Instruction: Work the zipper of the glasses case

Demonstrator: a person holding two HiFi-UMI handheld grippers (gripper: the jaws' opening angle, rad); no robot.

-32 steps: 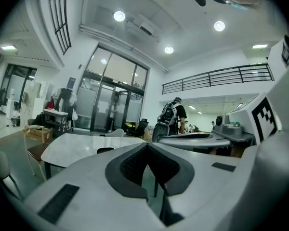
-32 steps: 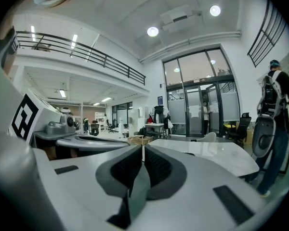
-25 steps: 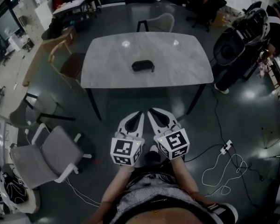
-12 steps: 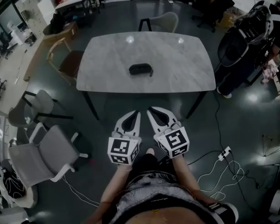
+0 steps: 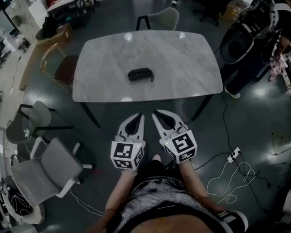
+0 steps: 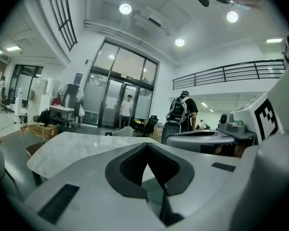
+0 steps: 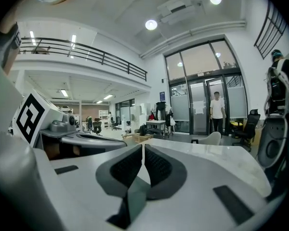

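The black glasses case (image 5: 140, 74) lies closed on the pale marble table (image 5: 184, 76), near its middle. Both grippers hang side by side in front of the person's body, short of the table's near edge and well away from the case. My left gripper (image 5: 140, 115) is shut with nothing between its jaws; in the left gripper view the left gripper (image 6: 147, 144) points over the table (image 6: 72, 150). My right gripper (image 5: 155, 113) is shut and empty too, and the right gripper (image 7: 142, 146) faces the table (image 7: 221, 153). The case is hidden behind the jaws in both gripper views.
A grey office chair (image 5: 43, 171) stands at the lower left, a wooden chair (image 5: 58, 64) at the table's left side and a white chair (image 5: 161, 18) at its far end. A person with a backpack (image 5: 276, 23) stands at the right. Cables (image 5: 228, 174) lie on the floor.
The table and case have come nearer and slid down and left in the head view as the person walks up. Both grippers moved forward together, still shut and side by side.
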